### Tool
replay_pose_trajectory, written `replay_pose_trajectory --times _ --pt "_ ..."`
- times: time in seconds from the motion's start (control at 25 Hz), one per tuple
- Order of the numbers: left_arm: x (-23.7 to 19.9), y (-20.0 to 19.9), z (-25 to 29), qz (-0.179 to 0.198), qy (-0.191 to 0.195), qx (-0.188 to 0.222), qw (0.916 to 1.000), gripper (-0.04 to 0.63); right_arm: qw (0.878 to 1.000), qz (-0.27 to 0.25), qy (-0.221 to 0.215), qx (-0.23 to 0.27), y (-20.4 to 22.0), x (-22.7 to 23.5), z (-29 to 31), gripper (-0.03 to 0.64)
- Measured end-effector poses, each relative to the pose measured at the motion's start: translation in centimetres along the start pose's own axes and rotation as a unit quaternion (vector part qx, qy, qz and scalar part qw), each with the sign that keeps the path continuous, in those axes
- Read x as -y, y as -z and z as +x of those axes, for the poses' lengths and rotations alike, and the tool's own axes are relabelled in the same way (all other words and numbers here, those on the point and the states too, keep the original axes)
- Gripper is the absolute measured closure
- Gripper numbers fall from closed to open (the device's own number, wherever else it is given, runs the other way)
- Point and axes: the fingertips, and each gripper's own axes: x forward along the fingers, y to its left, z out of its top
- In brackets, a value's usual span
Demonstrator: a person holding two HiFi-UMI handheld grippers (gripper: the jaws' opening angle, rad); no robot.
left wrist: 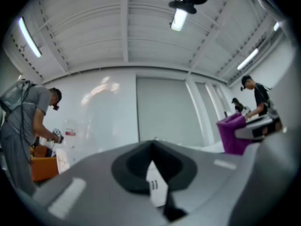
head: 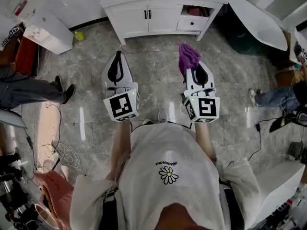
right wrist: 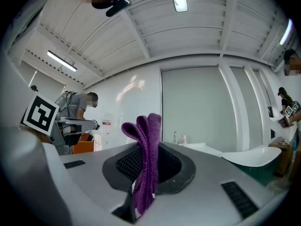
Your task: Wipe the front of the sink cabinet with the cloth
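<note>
White sink cabinet (head: 144, 18) sits upper centre in the head view, well apart from both tongs; wiping looks not yet begun, whole front left to do. Right tongs (head: 191, 72) clenched on the purple cloth (head: 188, 56), mid-frame. Left tongs (head: 117, 56) pressed together, empty.

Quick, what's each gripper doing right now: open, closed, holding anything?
Left hand-held gripper: closed, holding nothing.
Right hand-held gripper: closed on the purple cloth.

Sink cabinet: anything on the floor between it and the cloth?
No. Head view shows only bare tile floor between the sink cabinet and the purple cloth clamped in the right hand-held gripper.
</note>
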Motion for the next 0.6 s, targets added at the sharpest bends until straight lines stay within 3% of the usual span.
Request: replay_pose_trajectory --times 0.6 --pt "0.8 0.2 1.2 0.000 -0.009 0.000 1.0000 0.591 0.999 0.028 -0.014 0.008 0.5 1.7 0.8 0.565"
